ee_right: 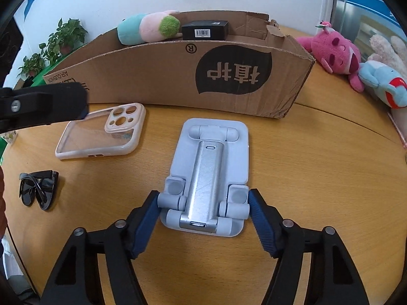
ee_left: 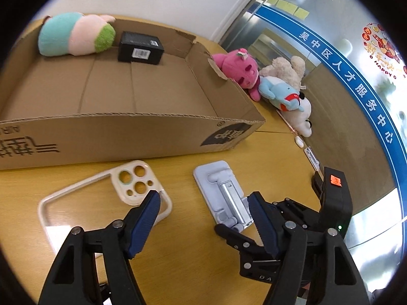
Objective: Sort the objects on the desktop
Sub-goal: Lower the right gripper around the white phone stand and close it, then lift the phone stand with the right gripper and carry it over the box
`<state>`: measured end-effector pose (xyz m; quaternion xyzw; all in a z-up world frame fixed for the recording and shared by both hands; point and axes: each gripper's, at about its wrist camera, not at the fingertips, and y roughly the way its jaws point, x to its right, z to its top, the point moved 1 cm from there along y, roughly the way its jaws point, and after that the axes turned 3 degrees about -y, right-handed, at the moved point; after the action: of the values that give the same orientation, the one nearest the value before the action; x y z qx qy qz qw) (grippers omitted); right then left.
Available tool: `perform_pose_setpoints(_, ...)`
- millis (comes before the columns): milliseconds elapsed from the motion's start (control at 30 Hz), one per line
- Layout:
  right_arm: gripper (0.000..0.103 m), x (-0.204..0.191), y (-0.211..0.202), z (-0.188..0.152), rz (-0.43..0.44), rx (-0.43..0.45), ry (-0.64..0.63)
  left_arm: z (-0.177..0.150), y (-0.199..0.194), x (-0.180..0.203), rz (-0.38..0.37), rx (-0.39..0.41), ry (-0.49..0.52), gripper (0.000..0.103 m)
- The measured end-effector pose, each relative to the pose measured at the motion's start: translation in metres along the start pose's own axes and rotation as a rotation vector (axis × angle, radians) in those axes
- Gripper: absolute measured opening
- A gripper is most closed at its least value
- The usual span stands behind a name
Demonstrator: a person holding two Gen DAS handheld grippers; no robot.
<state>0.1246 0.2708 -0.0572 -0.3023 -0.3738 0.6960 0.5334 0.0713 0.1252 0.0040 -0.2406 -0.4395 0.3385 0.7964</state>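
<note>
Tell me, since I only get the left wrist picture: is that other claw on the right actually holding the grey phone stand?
Observer: In the right wrist view, the right gripper has one pad on each side of the phone stand's near end. I cannot tell whether the pads are pressing it. The stand lies flat on the table.
Operator: Is anything on the table that I'm missing?
Observer: Yes, folded black sunglasses lie left of the phone case, nearer the camera.
Operator: And beyond the box?
Observer: Potted green plants stand behind the cardboard box's left end.
</note>
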Motion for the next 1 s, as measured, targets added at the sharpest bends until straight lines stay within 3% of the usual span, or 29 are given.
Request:
perform_pose_setpoints(333,0.066,0.002,-0.013,-0.012,0.043,0.05,0.108,-0.003,0.054,0.021,-0.064,-0.164,0.01,0.071)
perform_pose_setpoints(467,0.066,0.004,-0.016,-0.013,0.081,0.056,0.136,-0.014,0.071,0.026,-0.043,-0.224,0.003,0.058)
perform_pose_setpoints(567,0.066,0.008,-0.019,-0.014,0.103,0.066,0.175,-0.016,0.07,0.031,-0.013,-0.207,0.024,0.052)
perform_pose_setpoints(800,0.066,0.003,-0.023,-0.012,0.097,0.078,0.173,-0.017,0.057,0.03,-0.009,-0.17,0.05,0.051)
perform_pose_setpoints(1000,0.065,-0.016,-0.061,0.015,0.103,0.192,0.113,0.011,0.019,0.043,-0.049,-0.056,0.093,0.042)
